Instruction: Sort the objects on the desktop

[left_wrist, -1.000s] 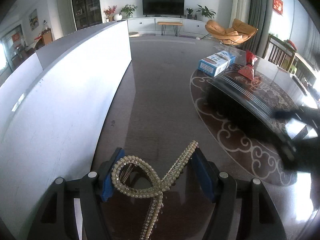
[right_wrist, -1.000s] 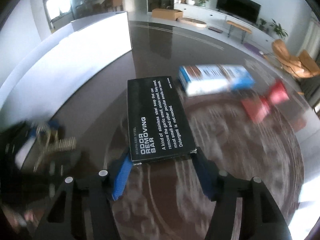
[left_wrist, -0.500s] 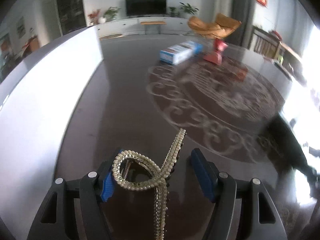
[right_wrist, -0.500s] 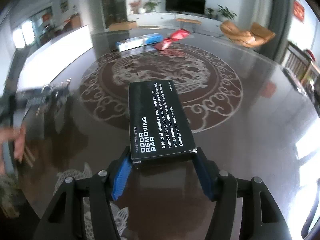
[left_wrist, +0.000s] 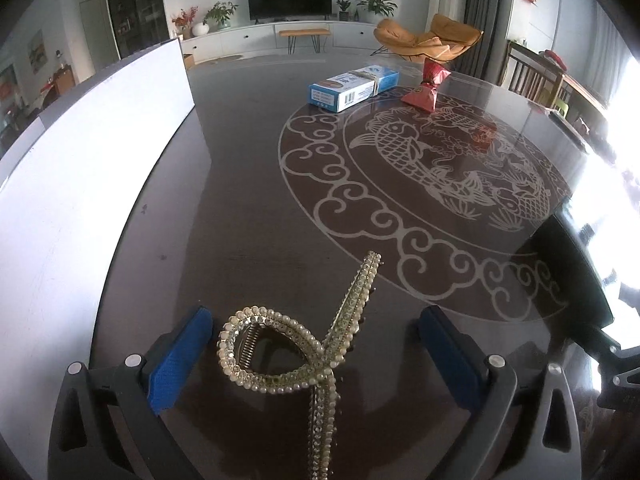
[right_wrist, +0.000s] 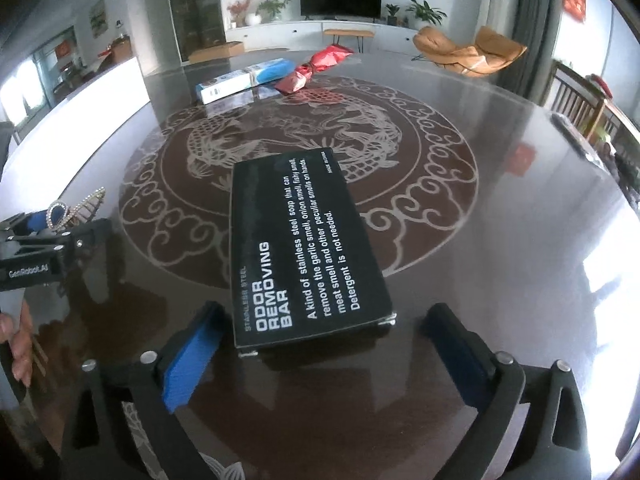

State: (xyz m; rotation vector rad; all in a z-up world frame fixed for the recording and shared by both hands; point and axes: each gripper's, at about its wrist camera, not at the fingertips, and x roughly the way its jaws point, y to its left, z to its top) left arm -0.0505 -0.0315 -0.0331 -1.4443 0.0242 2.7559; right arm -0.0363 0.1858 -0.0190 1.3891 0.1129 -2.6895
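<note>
A pearl-studded hair clip [left_wrist: 304, 352] lies on the dark table between the wide-apart blue pads of my left gripper [left_wrist: 316, 350]; neither pad touches it. It also shows small in the right wrist view [right_wrist: 76, 210], at the left gripper's tip. A black "Odor Removing Bar" box [right_wrist: 300, 248] lies flat on the table between the open blue pads of my right gripper [right_wrist: 320, 344], with gaps on both sides. In the left wrist view the black box [left_wrist: 576, 264] shows at the right edge.
A blue and white box [left_wrist: 354, 88] and a red foil packet [left_wrist: 426, 88] lie at the table's far side; they also show in the right wrist view, the box [right_wrist: 248, 80] and the packet [right_wrist: 316, 66]. A white panel [left_wrist: 80, 184] borders the table's left.
Both grippers have opened. The left let go of the hair clip, the right let go of the black box; both objects now rest on the table.
</note>
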